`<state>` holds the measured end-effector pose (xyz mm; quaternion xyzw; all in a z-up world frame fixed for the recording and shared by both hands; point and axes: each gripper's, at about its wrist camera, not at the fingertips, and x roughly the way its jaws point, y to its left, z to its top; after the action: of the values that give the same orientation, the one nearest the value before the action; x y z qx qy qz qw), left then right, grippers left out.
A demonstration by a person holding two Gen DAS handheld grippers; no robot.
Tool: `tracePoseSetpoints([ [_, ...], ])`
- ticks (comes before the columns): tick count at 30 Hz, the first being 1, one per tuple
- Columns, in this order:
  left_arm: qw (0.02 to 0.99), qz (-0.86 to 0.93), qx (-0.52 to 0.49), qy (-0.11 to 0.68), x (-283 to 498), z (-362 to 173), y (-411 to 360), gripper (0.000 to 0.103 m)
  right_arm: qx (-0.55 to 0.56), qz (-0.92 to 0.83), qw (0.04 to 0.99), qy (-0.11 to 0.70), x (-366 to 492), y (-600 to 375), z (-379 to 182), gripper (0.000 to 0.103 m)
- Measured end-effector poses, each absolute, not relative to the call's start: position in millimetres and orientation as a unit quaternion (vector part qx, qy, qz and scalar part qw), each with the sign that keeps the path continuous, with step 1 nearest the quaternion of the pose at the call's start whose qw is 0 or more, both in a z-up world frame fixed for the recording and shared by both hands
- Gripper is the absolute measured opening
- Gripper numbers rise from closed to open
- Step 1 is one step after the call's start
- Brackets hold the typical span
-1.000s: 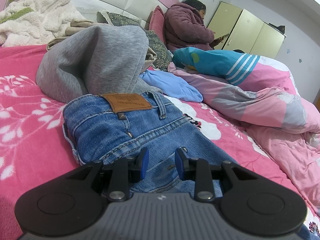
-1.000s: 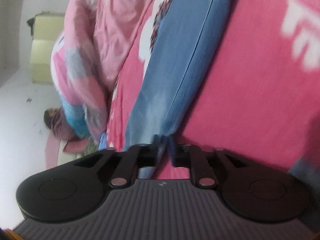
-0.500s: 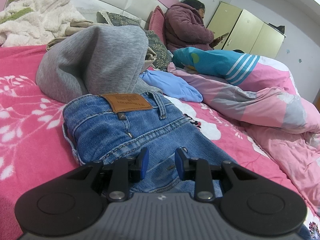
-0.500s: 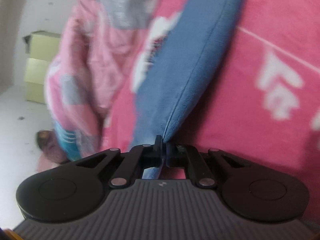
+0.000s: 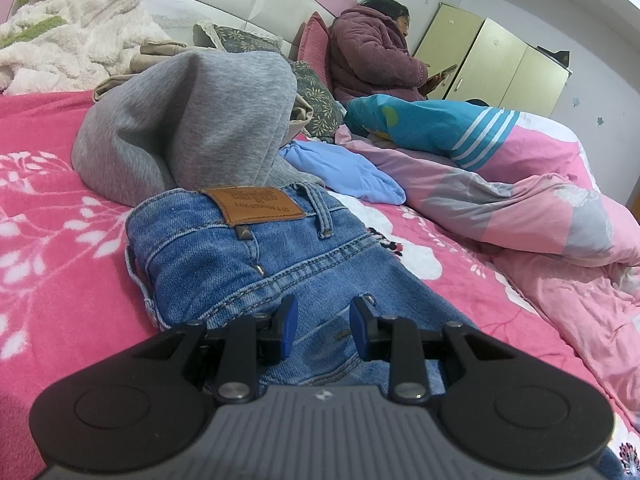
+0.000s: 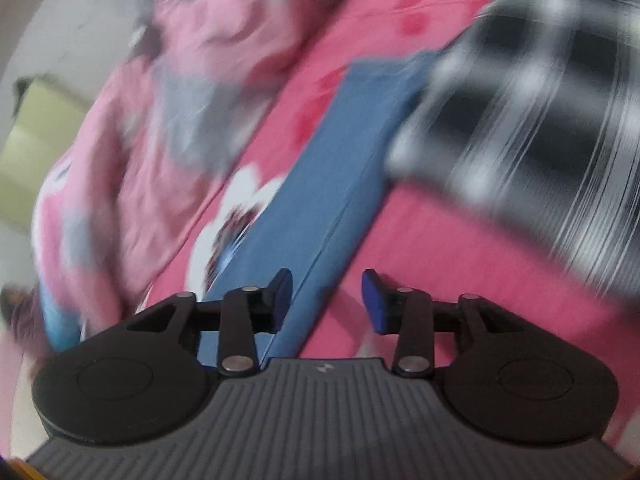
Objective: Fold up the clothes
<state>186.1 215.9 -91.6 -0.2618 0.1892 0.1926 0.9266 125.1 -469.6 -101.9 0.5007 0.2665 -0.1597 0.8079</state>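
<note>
Blue jeans (image 5: 240, 264) lie on the pink floral bedspread (image 5: 48, 248), waistband and brown leather patch (image 5: 256, 208) at the far end. My left gripper (image 5: 322, 330) hovers low over the seat of the jeans, its blue pads apart and flat denim showing between them. In the blurred right wrist view a jeans leg (image 6: 320, 184) stretches away across the bed. My right gripper (image 6: 326, 300) is over the near part of that leg with its jaws opening. The leg's edge passes just inside the left pad (image 6: 282, 296), and neither pad presses on it.
A grey hoodie (image 5: 192, 120) is heaped behind the jeans, with a light blue garment (image 5: 348, 172) to its right. A rumpled pink quilt (image 5: 520, 208) fills the right side. A person (image 5: 372, 52) sits against the headboard. A black-and-white checked cloth (image 6: 540, 120) lies beside the jeans leg.
My right gripper was shut on the edge of the jeans leg; now its jaws stand apart and it has swung, bringing the checked cloth into view. The left gripper has not moved.
</note>
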Motion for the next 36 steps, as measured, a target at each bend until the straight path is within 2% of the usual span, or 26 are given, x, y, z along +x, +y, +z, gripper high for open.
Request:
tracePoseSetpoints([
  [9, 0.928, 0.195, -0.256, 0.189, 186.4, -91.7, 214.6, 0.030, 0.533, -0.173, 0.784, 0.267, 162.8, -503.9, -114.2, 0.039],
  [14, 0.928, 0.195, -0.255, 0.189, 186.7, -91.3, 214.1, 0.030, 0.508, -0.169, 0.799, 0.274, 172.2, -510.1, -97.8, 0.040],
  [19, 0.928, 0.195, -0.255, 0.189, 186.3, -91.5, 214.0, 0.030, 0.516, -0.180, 0.790, 0.279, 182.8, -520.7, -110.3, 0.038],
  [21, 0.928, 0.195, -0.255, 0.188, 186.1, -91.5, 213.9, 0.030, 0.503, -0.182, 0.799, 0.273, 190.6, -521.7, -105.9, 0.032],
  [22, 0.928, 0.195, -0.255, 0.188, 185.9, -91.5, 213.8, 0.030, 0.488, -0.179, 0.811, 0.268, 194.5, -521.5, -98.9, 0.009],
  [23, 0.928, 0.195, -0.254, 0.188, 185.9, -91.4, 213.7, 0.030, 0.468, -0.175, 0.825, 0.263, 198.2, -521.0, -90.1, 0.006],
  [28, 0.928, 0.195, -0.254, 0.188, 185.5, -91.5, 213.9, 0.030, 0.317, -0.153, 0.909, 0.224, 196.8, -493.4, -31.1, 0.005],
  [33, 0.928, 0.194, -0.256, 0.188, 185.3, -91.2, 213.3, 0.030, 0.375, -0.208, 0.852, 0.301, 190.6, -526.9, -76.6, 0.005],
  [36, 0.928, 0.194, -0.256, 0.188, 185.1, -91.1, 213.7, 0.030, 0.378, -0.190, 0.865, 0.269, 183.9, -525.4, -65.9, 0.005],
])
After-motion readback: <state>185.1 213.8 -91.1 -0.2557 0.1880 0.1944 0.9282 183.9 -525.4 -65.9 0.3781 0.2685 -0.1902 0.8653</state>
